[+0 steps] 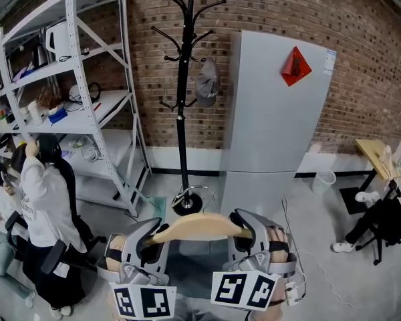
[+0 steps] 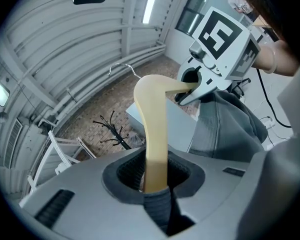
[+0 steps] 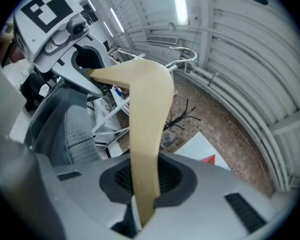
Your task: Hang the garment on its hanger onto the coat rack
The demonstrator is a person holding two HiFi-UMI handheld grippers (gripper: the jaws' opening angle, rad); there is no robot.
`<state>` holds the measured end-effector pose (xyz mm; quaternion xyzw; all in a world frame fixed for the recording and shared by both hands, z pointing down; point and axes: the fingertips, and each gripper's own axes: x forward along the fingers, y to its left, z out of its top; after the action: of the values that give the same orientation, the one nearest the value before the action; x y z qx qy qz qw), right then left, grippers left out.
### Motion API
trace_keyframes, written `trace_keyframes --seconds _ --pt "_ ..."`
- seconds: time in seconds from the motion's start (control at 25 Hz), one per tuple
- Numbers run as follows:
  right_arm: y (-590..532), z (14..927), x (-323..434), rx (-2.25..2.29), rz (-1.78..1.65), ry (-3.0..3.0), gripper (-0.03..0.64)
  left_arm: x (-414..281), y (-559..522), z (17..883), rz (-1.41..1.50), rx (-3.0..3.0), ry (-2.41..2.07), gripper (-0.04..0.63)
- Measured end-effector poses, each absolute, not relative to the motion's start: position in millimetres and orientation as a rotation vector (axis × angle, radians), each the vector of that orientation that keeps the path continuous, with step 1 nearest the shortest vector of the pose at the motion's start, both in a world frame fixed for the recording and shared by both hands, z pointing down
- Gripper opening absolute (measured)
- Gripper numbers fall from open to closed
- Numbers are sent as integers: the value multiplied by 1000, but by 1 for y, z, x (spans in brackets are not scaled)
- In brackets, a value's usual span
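Note:
I hold a pale wooden hanger (image 1: 197,227) level, low in the head view. My left gripper (image 1: 152,241) is shut on its left arm and my right gripper (image 1: 244,233) is shut on its right arm. The left gripper view shows the wood clamped in the left gripper (image 2: 155,176), with a grey garment (image 2: 230,129) draped beside it. In the right gripper view the right gripper (image 3: 142,179) pinches the other arm, and the garment (image 3: 65,129) hangs at the left. The hanger's wire hook (image 1: 195,196) points toward the black coat rack (image 1: 182,99), which stands farther off by the brick wall.
A grey cap (image 1: 206,80) hangs on one of the rack's pegs. A tall grey cabinet (image 1: 274,126) stands right of the rack and metal shelving (image 1: 73,79) left of it. People (image 1: 43,199) stand at the left and another person (image 1: 381,223) sits at the right. A white bucket (image 1: 324,181) stands by the wall.

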<state>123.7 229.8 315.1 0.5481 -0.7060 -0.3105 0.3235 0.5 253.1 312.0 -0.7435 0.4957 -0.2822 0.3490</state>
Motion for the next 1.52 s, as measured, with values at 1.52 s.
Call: trace_keyframes --seconds 1.52 --pt "-89 319 21 1443 -796 -1773 43 -104 -76 319 -667 -1980 1254 81"
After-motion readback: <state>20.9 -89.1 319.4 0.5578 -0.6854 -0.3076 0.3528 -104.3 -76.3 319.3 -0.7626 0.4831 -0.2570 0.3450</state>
